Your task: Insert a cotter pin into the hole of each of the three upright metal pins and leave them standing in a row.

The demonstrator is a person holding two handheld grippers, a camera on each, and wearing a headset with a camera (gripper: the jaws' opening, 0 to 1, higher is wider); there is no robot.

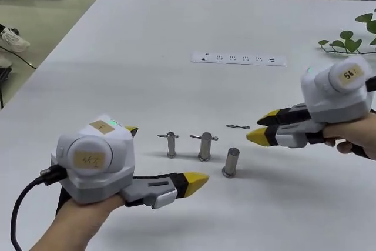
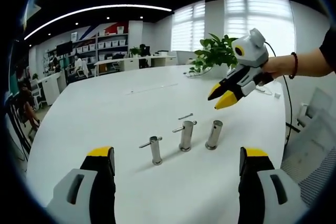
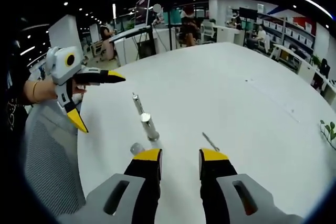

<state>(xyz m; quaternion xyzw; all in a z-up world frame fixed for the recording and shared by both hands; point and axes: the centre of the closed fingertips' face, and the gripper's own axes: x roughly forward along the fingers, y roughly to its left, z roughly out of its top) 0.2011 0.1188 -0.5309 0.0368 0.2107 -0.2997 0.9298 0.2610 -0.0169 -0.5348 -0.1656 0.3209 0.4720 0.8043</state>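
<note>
Three metal pins stand near each other on my white tabletop. A loose cotter pin lies just behind them. A white power strip lies farther back.

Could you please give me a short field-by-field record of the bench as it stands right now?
surface: white table
left pin: upright, left cotter pin through it
middle pin: upright, middle cotter pin through it
right pin: upright, no cotter pin in it
loose cotter pin: lying flat beyond the right pin
left gripper: open wide, empty
right gripper: jaws slightly apart, empty, close to the loose cotter pin
background: power strip, plant
</note>
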